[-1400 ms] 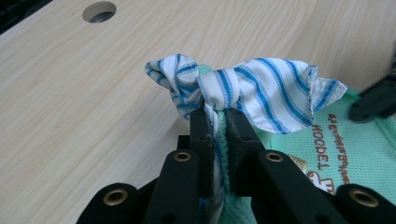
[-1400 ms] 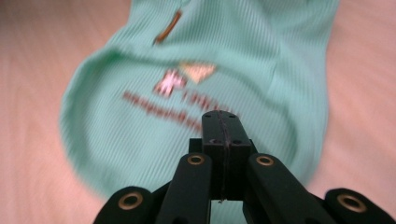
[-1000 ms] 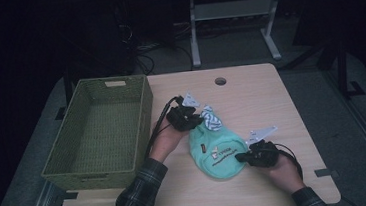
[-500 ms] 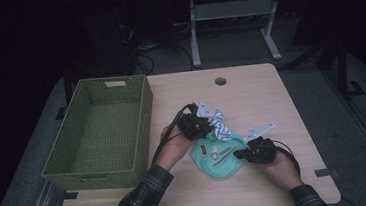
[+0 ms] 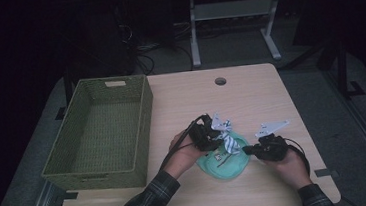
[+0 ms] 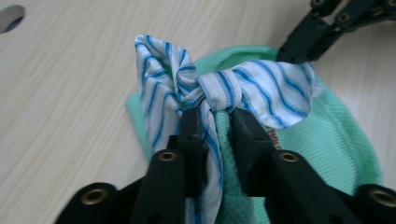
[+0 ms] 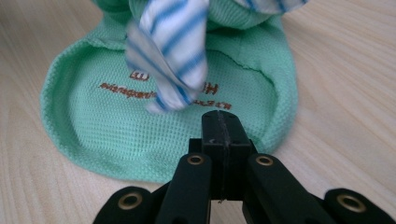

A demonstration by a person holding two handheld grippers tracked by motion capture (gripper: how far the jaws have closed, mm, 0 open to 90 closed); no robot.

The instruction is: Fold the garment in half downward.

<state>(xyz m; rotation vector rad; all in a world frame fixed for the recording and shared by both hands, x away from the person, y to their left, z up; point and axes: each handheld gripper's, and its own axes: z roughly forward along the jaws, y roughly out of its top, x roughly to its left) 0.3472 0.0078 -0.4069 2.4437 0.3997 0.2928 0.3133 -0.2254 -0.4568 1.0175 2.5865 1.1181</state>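
Left tongs (image 6: pixel 215 122) have just been easing apart, yet the striped cloth (image 6: pixel 219 91) and a fold of the green cloth (image 6: pixel 327 154) sit between the pads, which press on both sides in the left gripper view, so they are grasping the striped cloth together with that green fold. Right tongs (image 7: pixel 223 125) are clenched flat, pad to pad, tips resting over the near edge of the green cloth; whether a thin bit of fabric is pinched there cannot be told. In the high view the left tongs (image 5: pixel 209 137) sit at 9 o'clock of the cloth pile and the right tongs (image 5: pixel 251 149) at 3 o'clock. Green cloth (image 5: pixel 224 162) lies flat on the bench (image 5: pixel 251 97), near its 6 o'clock edge, printed lettering facing up. Striped cloth (image 5: pixel 225 134) is bunched on top of it, rising toward 12 o'clock. Woven basket (image 5: pixel 100 128) stands at 9 o'clock of the hands, well apart from the cloths.
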